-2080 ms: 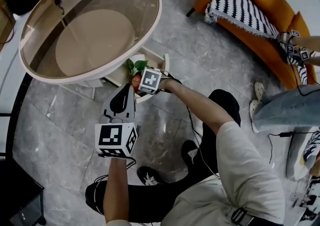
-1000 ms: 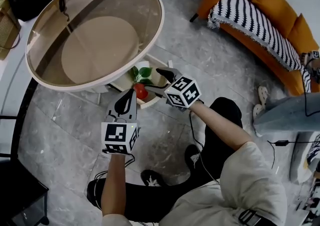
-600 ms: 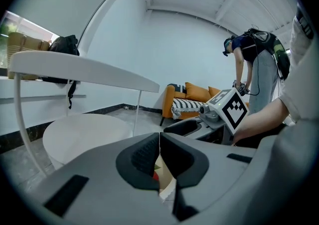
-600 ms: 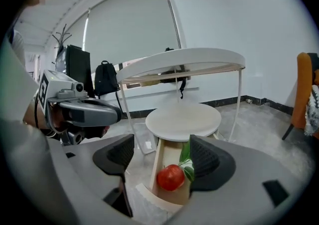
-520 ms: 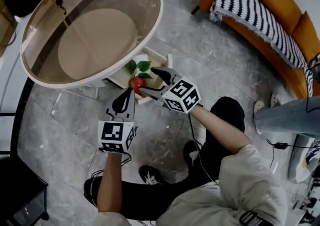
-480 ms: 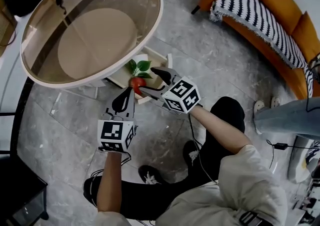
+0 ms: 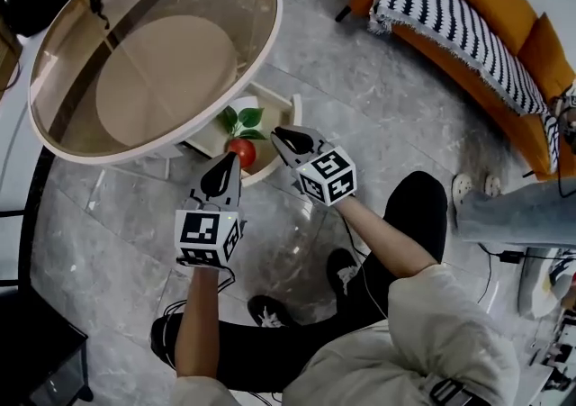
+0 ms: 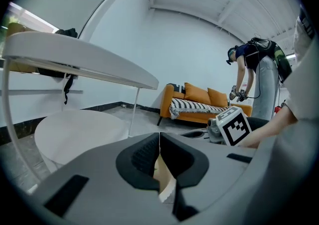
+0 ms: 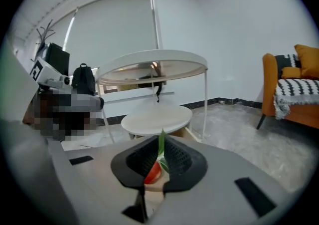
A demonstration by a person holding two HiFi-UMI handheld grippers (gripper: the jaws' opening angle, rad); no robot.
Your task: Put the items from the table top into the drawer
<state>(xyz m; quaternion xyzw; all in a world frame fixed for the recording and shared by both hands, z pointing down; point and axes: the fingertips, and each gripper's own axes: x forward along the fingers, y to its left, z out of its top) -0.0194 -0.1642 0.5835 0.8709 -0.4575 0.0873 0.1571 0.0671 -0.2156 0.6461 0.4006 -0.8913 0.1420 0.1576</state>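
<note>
Lying in the open drawer [image 7: 272, 96] under the near edge of the round glass-topped table [image 7: 268, 31], the red fruit [image 7: 241, 151] sits close to the drawer's near rim, its green leaves [image 7: 241, 117] pointing toward the far side. No gripper holds it. The right gripper [image 7: 281, 136] hangs over the right part of the drawer, to the right of the fruit and apart from it. Its jaws have just been closing and now stand almost together with nothing clamped between them. In the right gripper view only a thin slit is left, and through it a sliver of red and a green leaf show from the drawer beyond. The left gripper [image 7: 223, 168] points at the drawer from the near side, its tip just beside the fruit on the near left; whether it touches cannot be told. Its jaws are also drawn together, and the left gripper view shows only a pale strip through the narrow slit between the pads. The table's glass top carries no items. Farther right an orange sofa [image 7: 504, 44] with a striped throw [image 7: 441, 13] stands on the grey marbled floor [image 7: 378, 116], and in the left gripper view another person [image 8: 246, 69] bends over near it.
</note>
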